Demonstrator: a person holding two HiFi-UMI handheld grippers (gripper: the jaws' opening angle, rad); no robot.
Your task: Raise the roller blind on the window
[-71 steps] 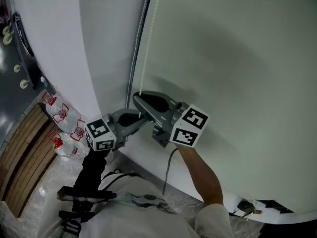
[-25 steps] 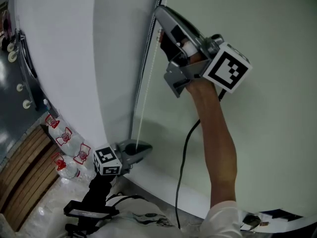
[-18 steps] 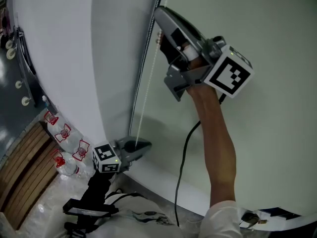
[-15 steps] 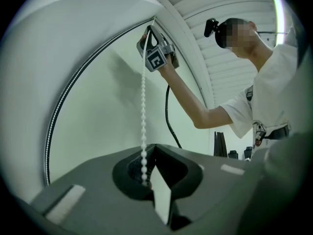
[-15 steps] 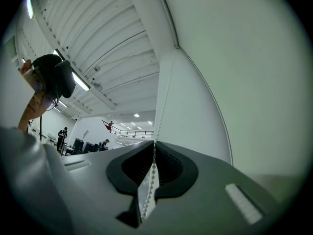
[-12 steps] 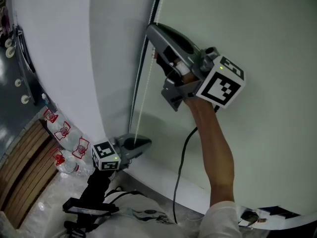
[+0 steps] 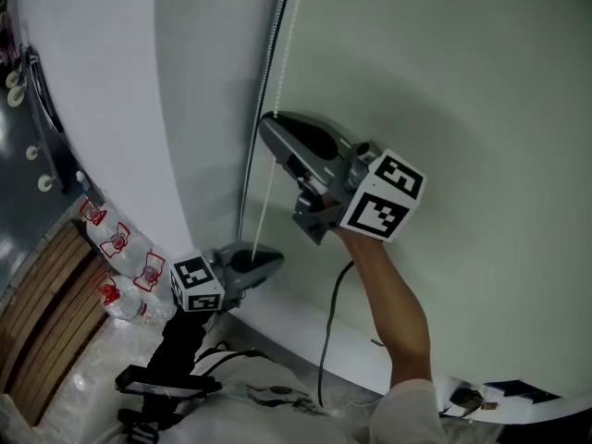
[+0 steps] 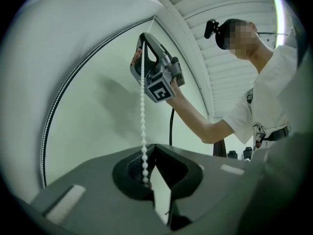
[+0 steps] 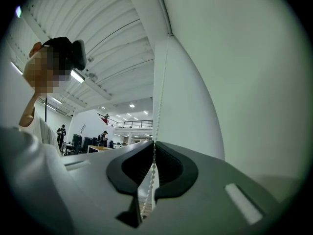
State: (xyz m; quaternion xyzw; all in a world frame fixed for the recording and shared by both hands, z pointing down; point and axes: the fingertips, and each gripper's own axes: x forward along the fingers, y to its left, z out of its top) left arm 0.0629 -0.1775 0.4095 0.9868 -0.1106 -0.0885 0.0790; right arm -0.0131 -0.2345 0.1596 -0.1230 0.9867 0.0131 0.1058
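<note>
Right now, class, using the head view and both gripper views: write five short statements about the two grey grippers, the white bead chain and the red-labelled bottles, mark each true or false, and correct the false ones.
1. The right grey two-jaw gripper is shut on the white bead chain. True.
2. The left grey gripper sits above the right one on that chain. False: it sits lower down.
3. Low at the head view's left sit clear plastic bottles with red labels. True.
4. The chain hangs along the right edge of the pale green blind. False: along its left edge, in the head view.
5. The right gripper's marker cube is plain grey. False: it bears black-and-white squares.
</note>
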